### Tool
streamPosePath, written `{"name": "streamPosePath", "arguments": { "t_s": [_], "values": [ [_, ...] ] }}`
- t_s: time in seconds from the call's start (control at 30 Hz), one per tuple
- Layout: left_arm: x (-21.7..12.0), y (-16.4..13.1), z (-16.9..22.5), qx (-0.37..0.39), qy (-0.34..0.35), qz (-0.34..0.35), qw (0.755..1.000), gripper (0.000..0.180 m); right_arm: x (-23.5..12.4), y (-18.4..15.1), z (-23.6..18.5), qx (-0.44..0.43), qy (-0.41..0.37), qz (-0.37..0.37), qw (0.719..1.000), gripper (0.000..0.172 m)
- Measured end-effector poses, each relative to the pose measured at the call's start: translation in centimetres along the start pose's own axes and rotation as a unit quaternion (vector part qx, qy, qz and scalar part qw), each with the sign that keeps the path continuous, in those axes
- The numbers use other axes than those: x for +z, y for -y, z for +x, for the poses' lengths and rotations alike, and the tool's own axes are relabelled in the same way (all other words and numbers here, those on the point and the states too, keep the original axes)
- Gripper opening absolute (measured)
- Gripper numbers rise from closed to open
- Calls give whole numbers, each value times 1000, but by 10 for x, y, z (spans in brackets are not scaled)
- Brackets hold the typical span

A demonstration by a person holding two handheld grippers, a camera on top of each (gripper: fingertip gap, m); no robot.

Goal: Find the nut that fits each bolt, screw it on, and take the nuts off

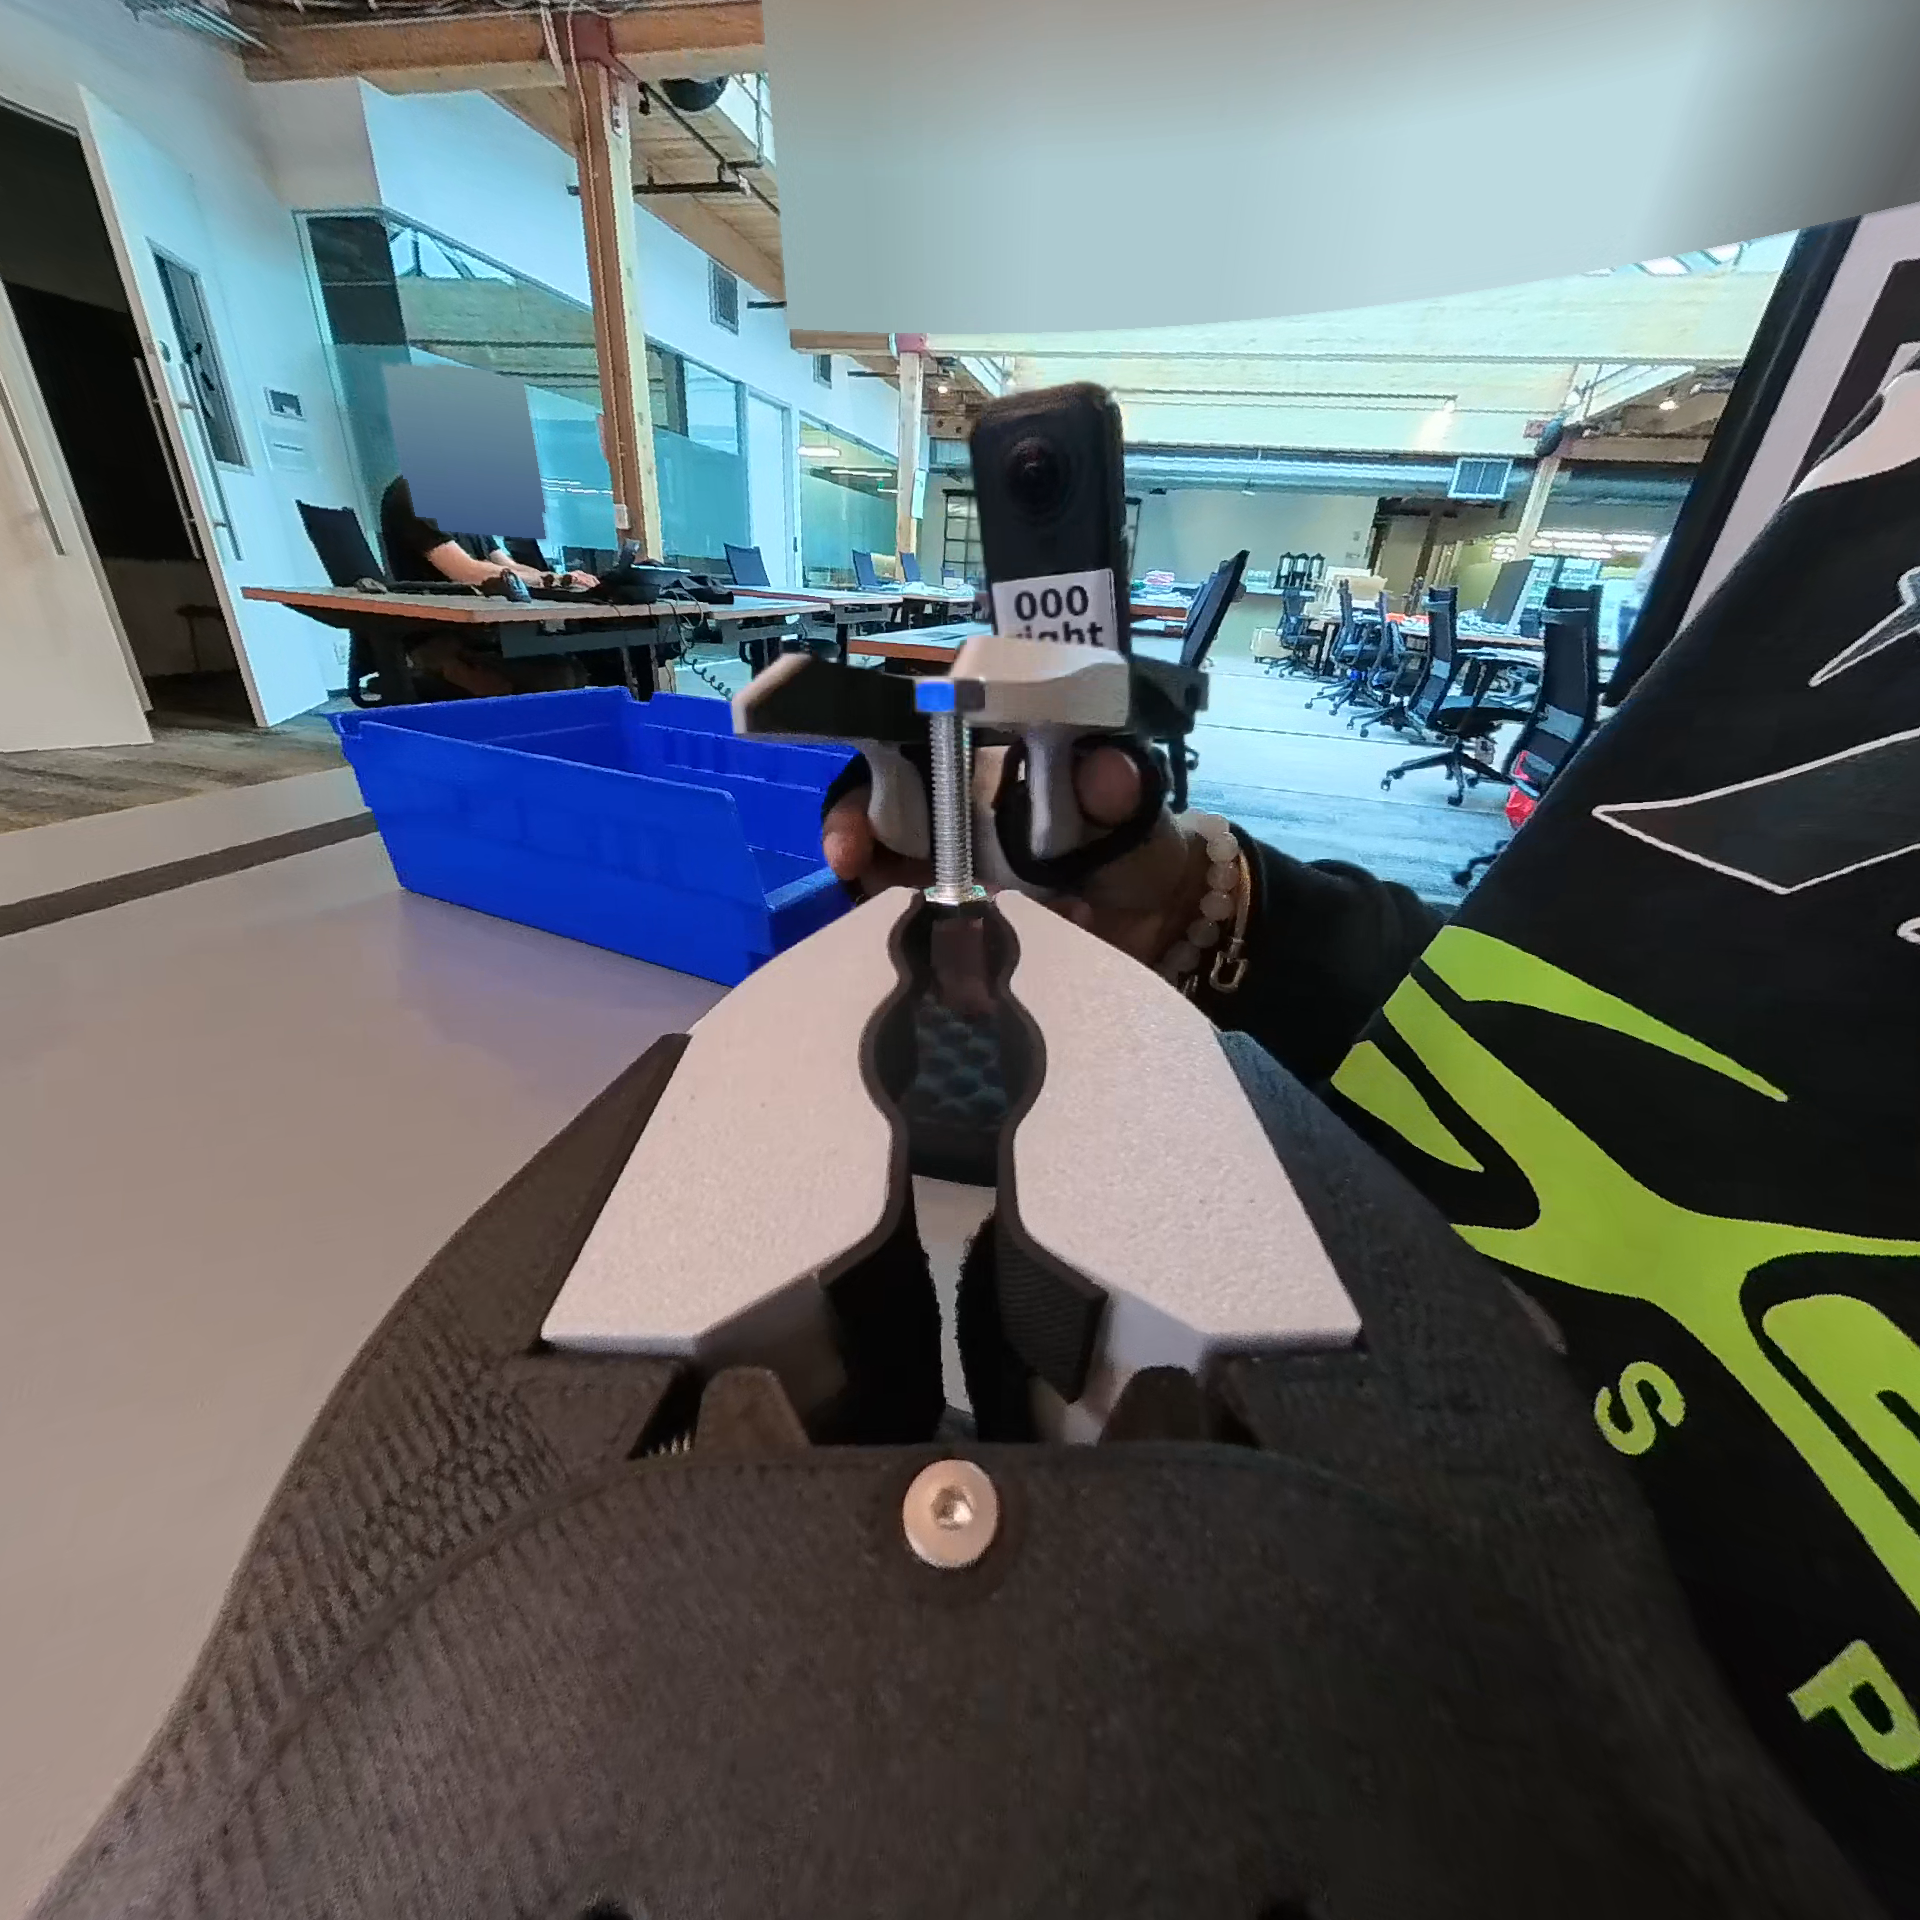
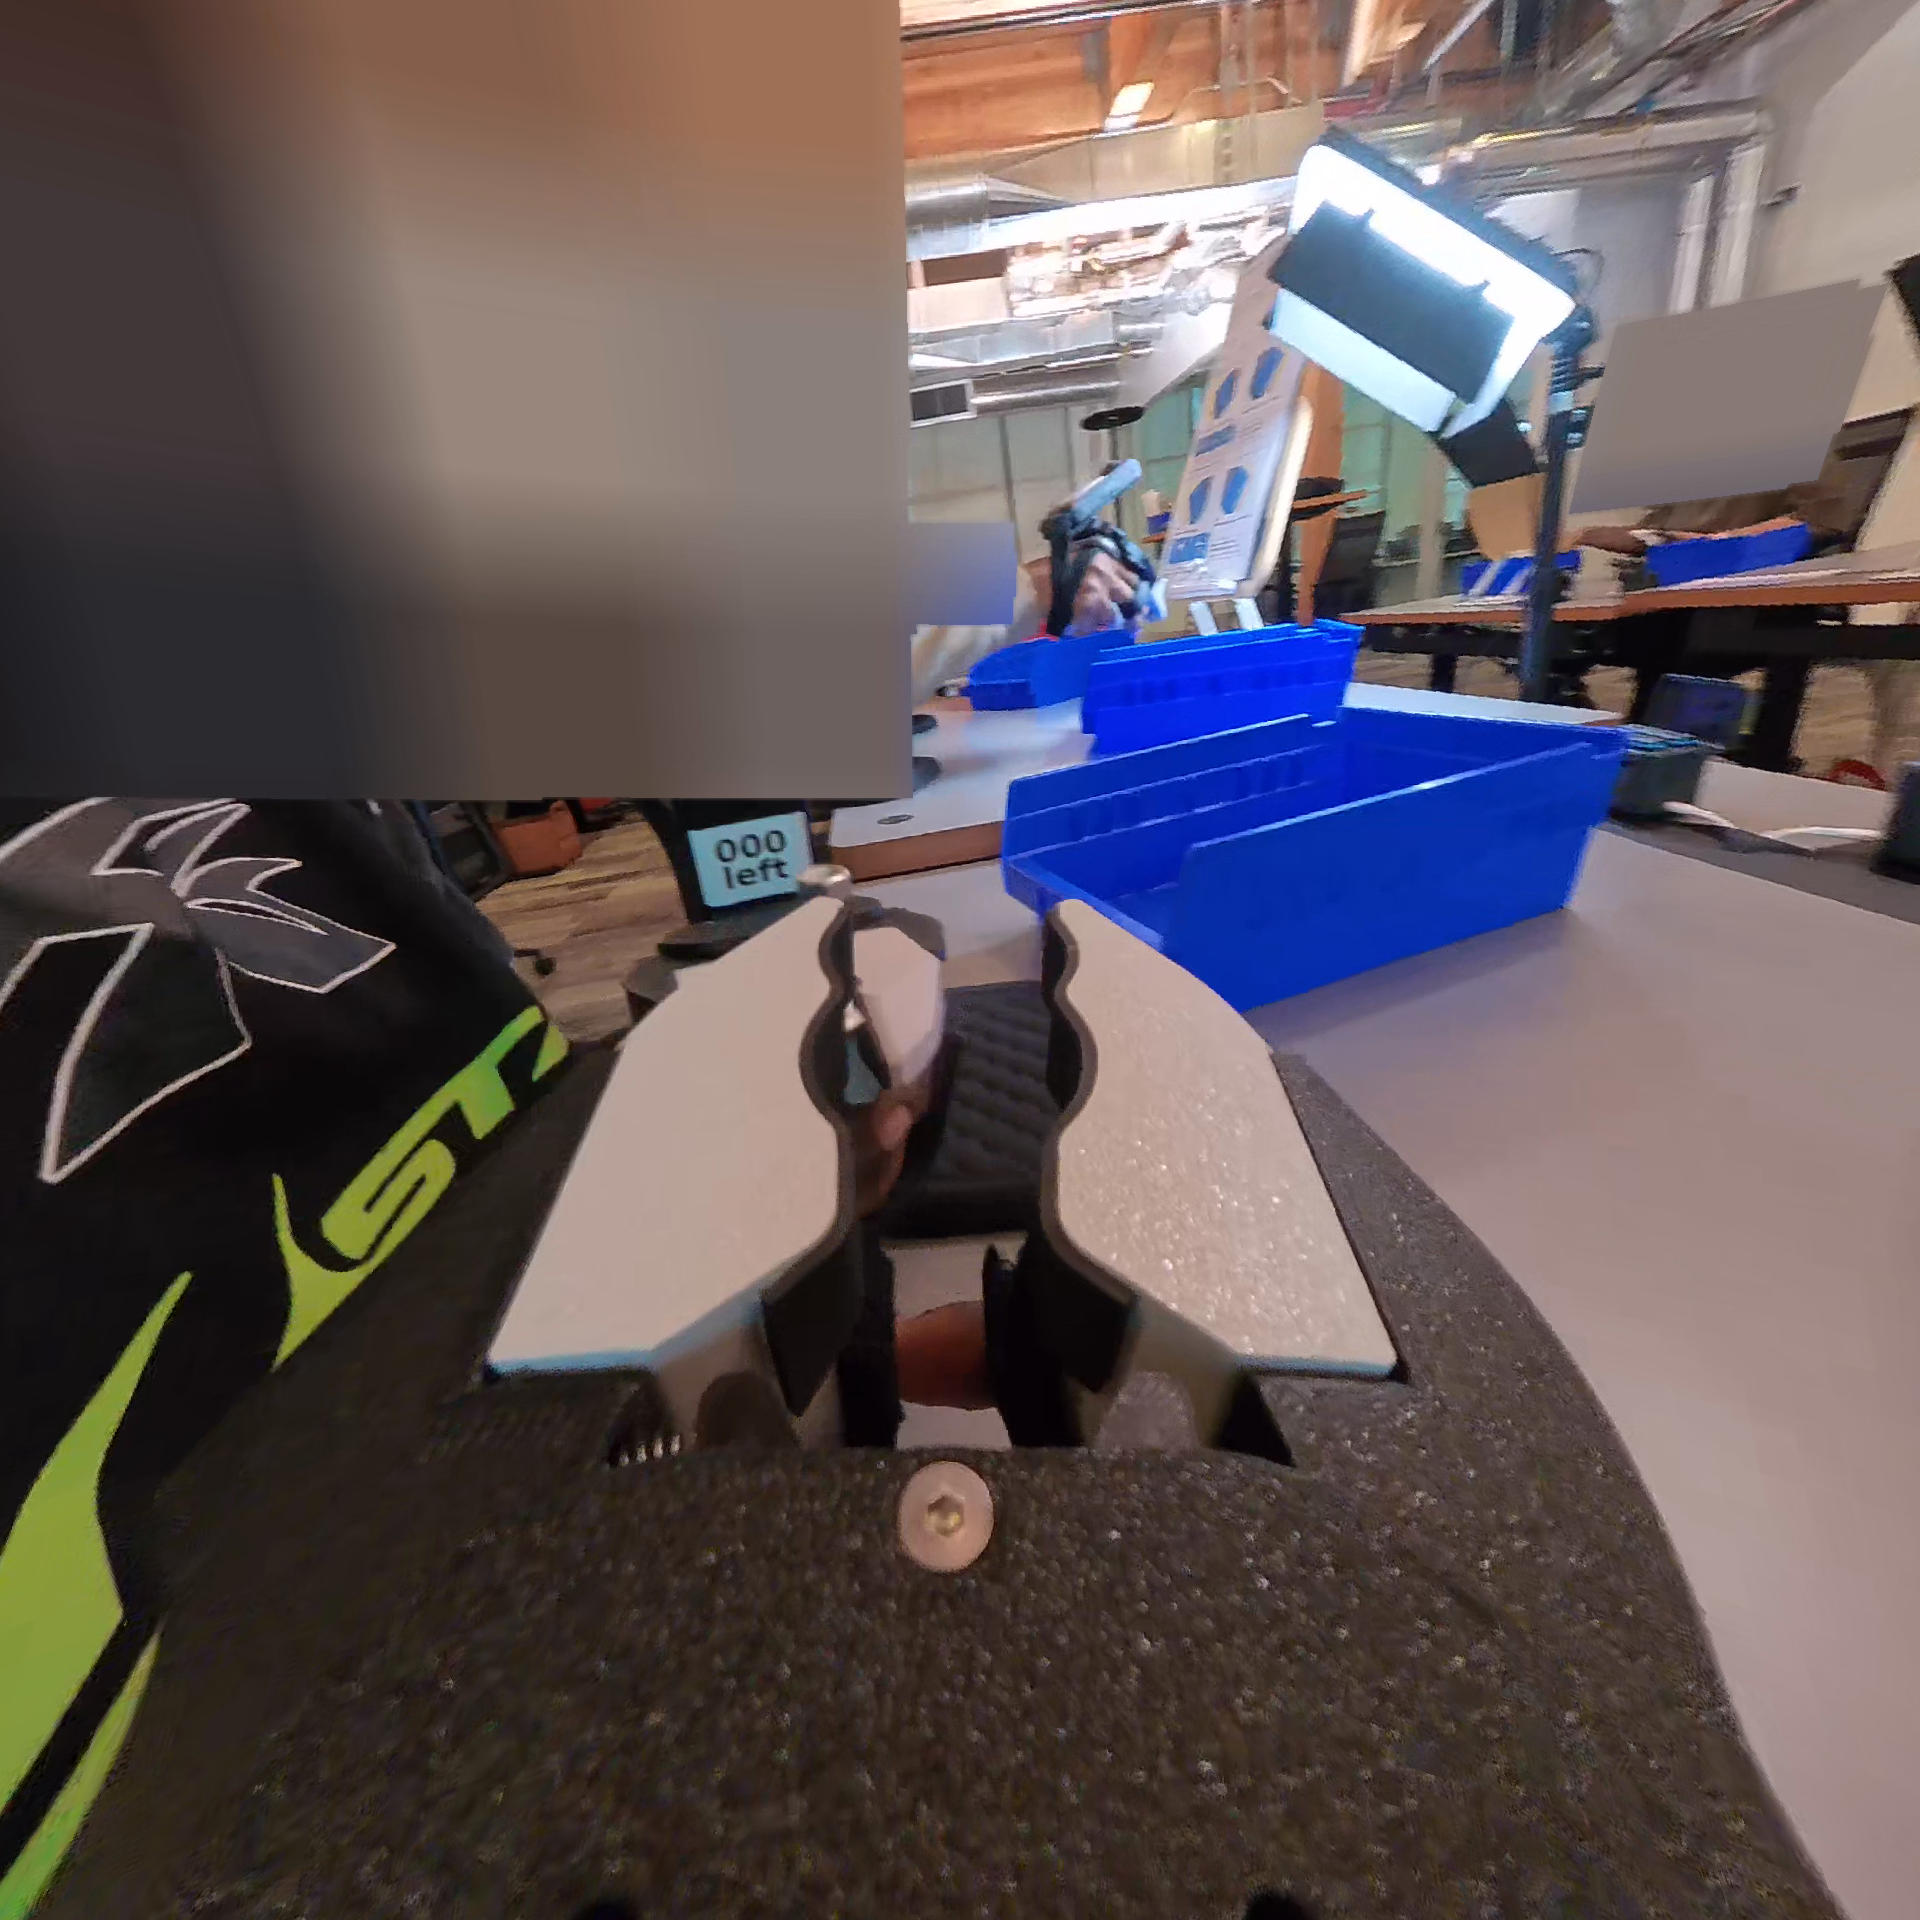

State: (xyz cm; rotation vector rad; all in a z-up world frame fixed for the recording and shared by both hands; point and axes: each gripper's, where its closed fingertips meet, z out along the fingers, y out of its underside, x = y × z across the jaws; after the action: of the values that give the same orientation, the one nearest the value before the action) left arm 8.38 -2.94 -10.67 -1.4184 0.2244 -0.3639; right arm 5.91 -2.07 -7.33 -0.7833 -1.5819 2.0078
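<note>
surface: grey table (image 1: 208,1091) | on it: blue bin (image 1: 582,821), open top, inner divider

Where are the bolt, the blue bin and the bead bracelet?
bolt (image 1: 953,800): left wrist view, middle of its threaded shaft.
blue bin (image 1: 582,831): left wrist view, its near side wall.
bead bracelet (image 1: 1218,883): left wrist view, beads at the wrist.

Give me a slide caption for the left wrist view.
Left gripper pinches a bolt upright by its head, right gripper at its top, blue bin behind.

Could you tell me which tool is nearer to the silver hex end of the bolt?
Left. The left tool grips the bolt right at that hex end; the right tool sits at the opposite, blue-marked end of the shaft.
</note>
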Motion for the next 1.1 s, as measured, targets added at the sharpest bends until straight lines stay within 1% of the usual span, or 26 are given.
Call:
{"name": "streamPosePath", "arguments": {
  "t_s": [0.07, 0.13, 0.3, 0.43, 0.53, 0.63, 0.7, 0.77, 0.97, 1.1],
  "values": [
    [0, -1, -1, 1, 3, -4, 1000, 10, -6, 1, 2, 0, -7, 2, 1000, 33],
    [1, -4, -2, 1, 5, -8, 1000, 10, -3, 3, -4, 5, 10, 8, 1000, 34],
    [5, -9, 0, 5, 4, -23, 1000, 10, 20, -2, -19, -1, 45, -5, 999, 37],
    [5, -8, 3, 7, 0, -22, 1000, 10, 30, -6, -18, -3, 51, -13, 999, 37],
    [3, -5, 2, 6, 0, -14, 1000, 10, 24, -3, -14, -4, 43, -9, 999, 39],
    [0, -3, -1, 4, 4, -8, 1000, 10, 11, 0, -8, -1, 26, -4, 1000, 40],
    [-1, -3, -2, 4, 6, -6, 1000, 10, 2, 0, 1, -3, 0, -3, 1000, 36],
    [-1, -4, -3, 4, 8, -8, 1000, 10, -3, 1, 1, 0, 0, 1, 1000, 35],
    [2, -8, -2, 5, 8, -19, 1000, 10, 16, 0, -17, -7, 38, -1, 999, 36],
    [2, -6, 0, 8, 5, -16, 1000, 10, 23, -2, -15, -17, 40, -10, 999, 37]
  ]
}}
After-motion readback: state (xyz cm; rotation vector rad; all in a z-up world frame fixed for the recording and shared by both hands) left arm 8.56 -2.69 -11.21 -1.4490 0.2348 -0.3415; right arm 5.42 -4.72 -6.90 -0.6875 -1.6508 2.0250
